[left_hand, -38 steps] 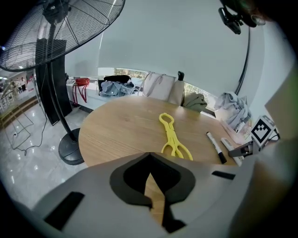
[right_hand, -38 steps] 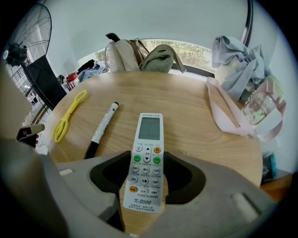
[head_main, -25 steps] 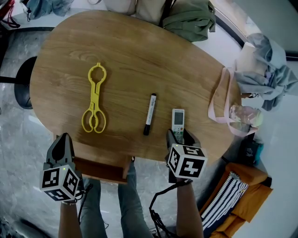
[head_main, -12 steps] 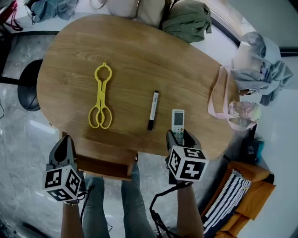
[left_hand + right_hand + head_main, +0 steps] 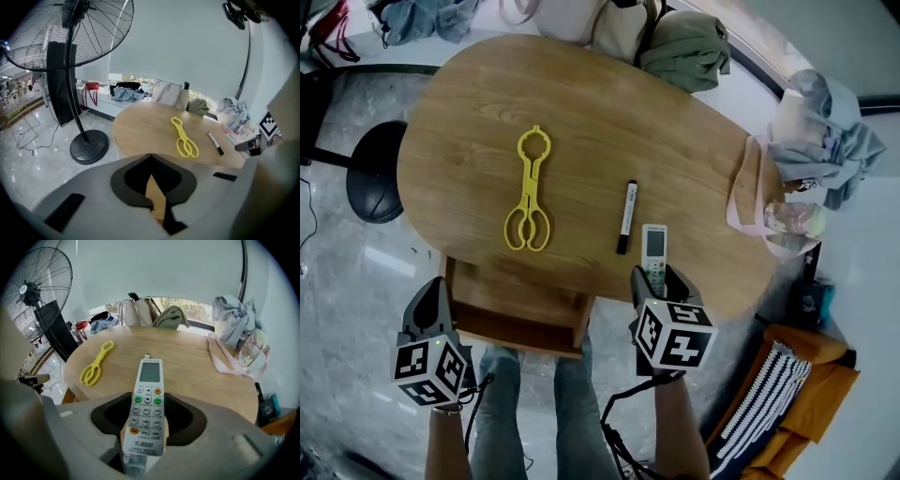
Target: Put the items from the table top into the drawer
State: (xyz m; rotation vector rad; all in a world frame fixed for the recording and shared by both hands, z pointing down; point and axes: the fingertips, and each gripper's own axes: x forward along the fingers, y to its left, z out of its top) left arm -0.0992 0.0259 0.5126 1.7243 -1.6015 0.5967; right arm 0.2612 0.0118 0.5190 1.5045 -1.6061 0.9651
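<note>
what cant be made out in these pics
- Drawer inside: in the head view the table top covers its back part, so any contents there cannot be told.
- Remote lower end: in the head view it is hidden under the right claw and its marker cube.
- Marker print: too small in every view.
- Pink bag contents: small and blurred in the head view.

Remote (image 5: 654,242) in tongs (image 5: 657,277); marker (image 5: 625,217), yellow clip (image 5: 529,192) on table (image 5: 609,112)
</note>
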